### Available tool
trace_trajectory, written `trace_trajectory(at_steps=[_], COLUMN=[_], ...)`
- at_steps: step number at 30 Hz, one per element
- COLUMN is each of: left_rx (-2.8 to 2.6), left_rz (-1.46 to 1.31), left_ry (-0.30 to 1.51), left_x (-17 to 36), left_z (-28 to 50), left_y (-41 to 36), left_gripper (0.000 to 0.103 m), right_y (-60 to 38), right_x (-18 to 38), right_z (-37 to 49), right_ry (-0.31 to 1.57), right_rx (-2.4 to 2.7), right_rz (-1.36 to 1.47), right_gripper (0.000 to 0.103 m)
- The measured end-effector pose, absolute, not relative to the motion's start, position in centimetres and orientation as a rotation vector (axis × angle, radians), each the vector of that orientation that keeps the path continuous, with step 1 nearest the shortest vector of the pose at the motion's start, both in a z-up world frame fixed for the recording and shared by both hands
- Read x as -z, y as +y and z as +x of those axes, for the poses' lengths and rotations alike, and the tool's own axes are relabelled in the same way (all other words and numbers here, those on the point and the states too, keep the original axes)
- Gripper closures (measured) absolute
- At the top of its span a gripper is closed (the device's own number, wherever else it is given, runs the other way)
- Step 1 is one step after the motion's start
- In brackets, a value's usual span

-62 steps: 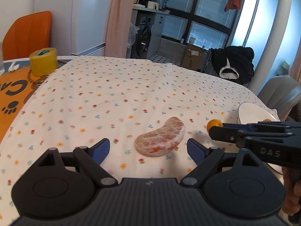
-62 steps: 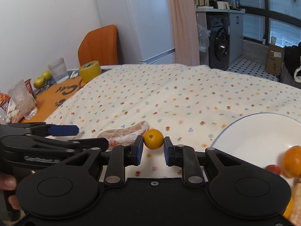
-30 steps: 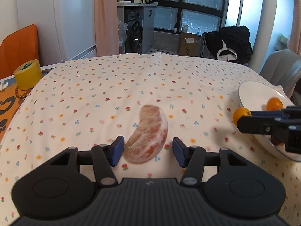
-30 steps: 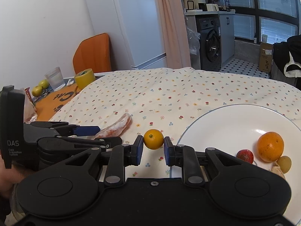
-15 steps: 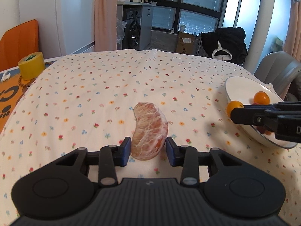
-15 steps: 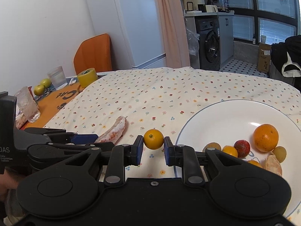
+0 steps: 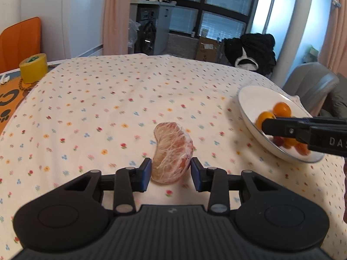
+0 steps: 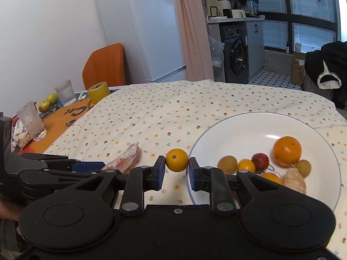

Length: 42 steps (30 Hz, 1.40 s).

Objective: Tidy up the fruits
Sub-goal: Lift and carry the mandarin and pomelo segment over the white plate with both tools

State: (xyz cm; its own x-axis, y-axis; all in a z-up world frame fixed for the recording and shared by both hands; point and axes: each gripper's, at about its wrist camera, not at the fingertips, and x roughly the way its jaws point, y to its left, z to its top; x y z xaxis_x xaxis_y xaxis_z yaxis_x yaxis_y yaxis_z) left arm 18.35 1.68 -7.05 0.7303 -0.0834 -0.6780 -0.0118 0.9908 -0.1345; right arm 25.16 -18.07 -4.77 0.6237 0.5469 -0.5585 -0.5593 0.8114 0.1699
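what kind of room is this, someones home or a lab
Most likely a lived-in home, a dining corner beside a kitchen or laundry nook. A front-loading grey washing machine sits under a counter, a tall white fridge stands by the wall, and a floral-print cotton tablecloth covers the table.

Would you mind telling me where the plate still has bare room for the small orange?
The white plate is bare across its far half and its left side, behind the near rim. The near right is crowded: a large orange, a red fruit and small fruits cluster there. The right gripper holds the small orange just outside the left rim.
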Motion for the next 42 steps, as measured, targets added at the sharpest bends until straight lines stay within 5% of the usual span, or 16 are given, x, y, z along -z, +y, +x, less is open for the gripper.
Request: trace_trajectory(at_steps=[13,42], left_rx=[0.026,0.102], left_rz=[-0.105,-0.122], left_ry=[0.78,0.658], left_x=[7.7,4.4], left_z=[19.0,19.9], left_y=[0.5,-2.4], left_gripper=[0.058,0.065], right_y=[-20.0,-24.3], right_x=[5.1,4.7], right_z=[24.9,25.5], right_ry=[0.635,0.63], right_rx=[-0.606,-0.516], right_rz=[-0.007,0.021], right_gripper=[0.082,0.081])
